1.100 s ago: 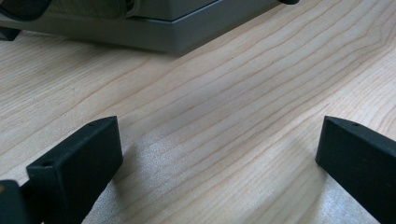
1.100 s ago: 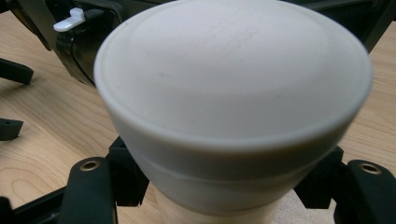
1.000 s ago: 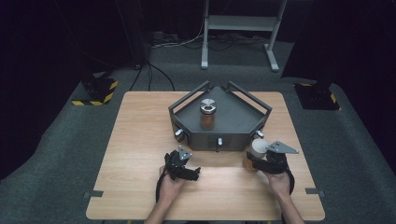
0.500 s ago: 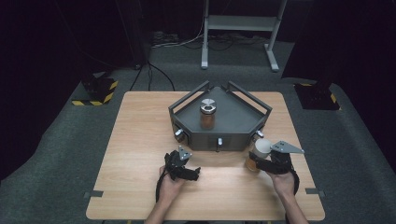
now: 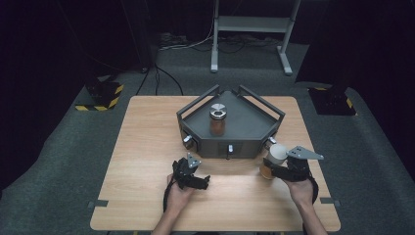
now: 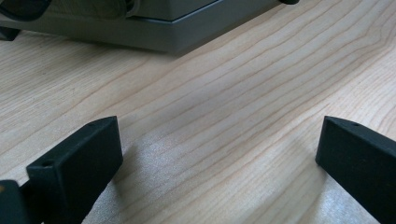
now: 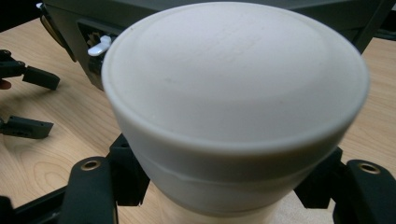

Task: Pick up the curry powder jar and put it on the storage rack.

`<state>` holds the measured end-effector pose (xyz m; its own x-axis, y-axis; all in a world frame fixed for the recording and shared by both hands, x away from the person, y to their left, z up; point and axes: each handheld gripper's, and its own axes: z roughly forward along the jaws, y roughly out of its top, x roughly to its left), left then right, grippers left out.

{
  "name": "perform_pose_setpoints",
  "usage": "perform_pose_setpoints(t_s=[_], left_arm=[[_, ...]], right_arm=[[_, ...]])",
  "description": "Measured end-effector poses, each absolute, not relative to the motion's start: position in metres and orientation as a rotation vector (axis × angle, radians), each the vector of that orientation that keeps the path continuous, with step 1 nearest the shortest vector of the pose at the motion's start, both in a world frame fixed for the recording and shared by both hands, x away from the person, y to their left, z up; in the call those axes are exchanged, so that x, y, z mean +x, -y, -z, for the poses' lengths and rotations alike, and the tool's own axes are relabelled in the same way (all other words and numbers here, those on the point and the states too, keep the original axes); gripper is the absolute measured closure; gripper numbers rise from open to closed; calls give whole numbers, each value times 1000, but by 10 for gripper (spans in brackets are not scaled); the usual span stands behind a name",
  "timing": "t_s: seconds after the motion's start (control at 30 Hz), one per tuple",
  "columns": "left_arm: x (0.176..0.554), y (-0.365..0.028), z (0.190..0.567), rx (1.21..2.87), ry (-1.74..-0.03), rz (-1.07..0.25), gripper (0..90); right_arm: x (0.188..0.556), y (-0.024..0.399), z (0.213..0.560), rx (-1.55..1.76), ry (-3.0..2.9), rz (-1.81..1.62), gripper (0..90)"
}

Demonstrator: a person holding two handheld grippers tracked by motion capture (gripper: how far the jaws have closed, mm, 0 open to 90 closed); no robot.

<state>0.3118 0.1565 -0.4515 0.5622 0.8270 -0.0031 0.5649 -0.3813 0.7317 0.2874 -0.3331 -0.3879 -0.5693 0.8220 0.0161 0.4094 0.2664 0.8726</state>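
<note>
The wooden table (image 5: pixel 147 147) carries a dark grey five-sided tray (image 5: pixel 249 122) with raised rails, set toward its far middle, and a jar with a metal lid (image 5: pixel 218 119) and brownish contents stands upright inside the tray. A second jar, white-lidded (image 5: pixel 275 159), sits at the tray's near right corner, just outside it, and the right gripper (image 5: pixel 286 169) has its jaws closed around the jar's body below the lid; the right gripper view shows the broad white lid (image 7: pixel 233 93) looming between the two black jaws. The left gripper (image 5: pixel 193 176) rests near the table's front, jaws spread wide with bare wood between them. The white-lidded jar looks rigid, probably glass, so likely smooth, breakable and fairly weighty with its amber contents. A grip on the body beneath the lid's overhang seems soundest, since the rim would check any downward slip.
</note>
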Motion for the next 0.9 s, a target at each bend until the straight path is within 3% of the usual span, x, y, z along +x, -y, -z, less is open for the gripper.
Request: perform_pose_setpoints(t_s=[0.9], left_arm=[[312,-157,452,2092,-1112,-478,6]], right_arm=[[285,331,322,982,-2139,-1243,346]])
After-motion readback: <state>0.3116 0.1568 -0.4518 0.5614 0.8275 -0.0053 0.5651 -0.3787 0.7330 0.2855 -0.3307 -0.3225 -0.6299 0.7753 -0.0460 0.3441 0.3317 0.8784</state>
